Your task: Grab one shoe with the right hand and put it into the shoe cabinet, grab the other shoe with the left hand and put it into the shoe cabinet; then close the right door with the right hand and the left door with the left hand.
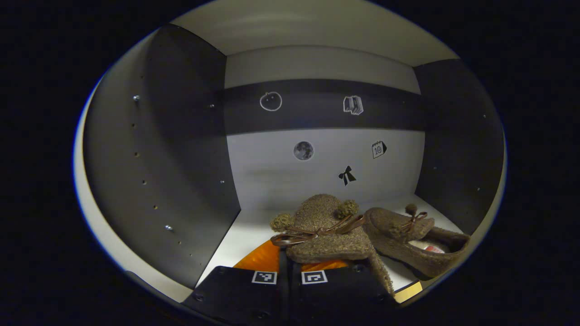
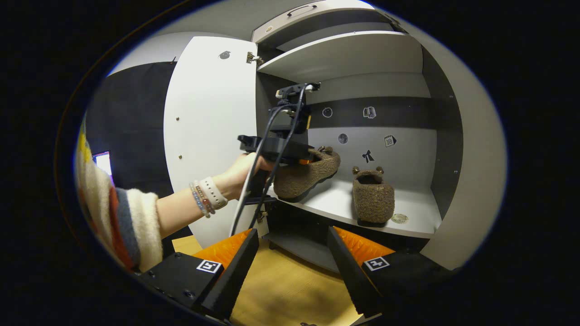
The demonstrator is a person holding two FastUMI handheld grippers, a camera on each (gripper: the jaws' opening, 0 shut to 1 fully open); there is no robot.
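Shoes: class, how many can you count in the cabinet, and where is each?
2. One shoe is held by the left gripper over the shelf's left part; the other shoe stands on it to the right.

two shoes on the cabinet shelf (image 2: 412, 213): held shoe (image 2: 306, 174) left of other shoe (image 2: 373, 197).

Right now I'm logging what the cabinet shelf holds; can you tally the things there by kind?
Brown fuzzy shoes: 2, one standing on the shelf, one in the left hand-held gripper at the shelf edge.
Small round disc on the shelf: 1.
Total: 3.
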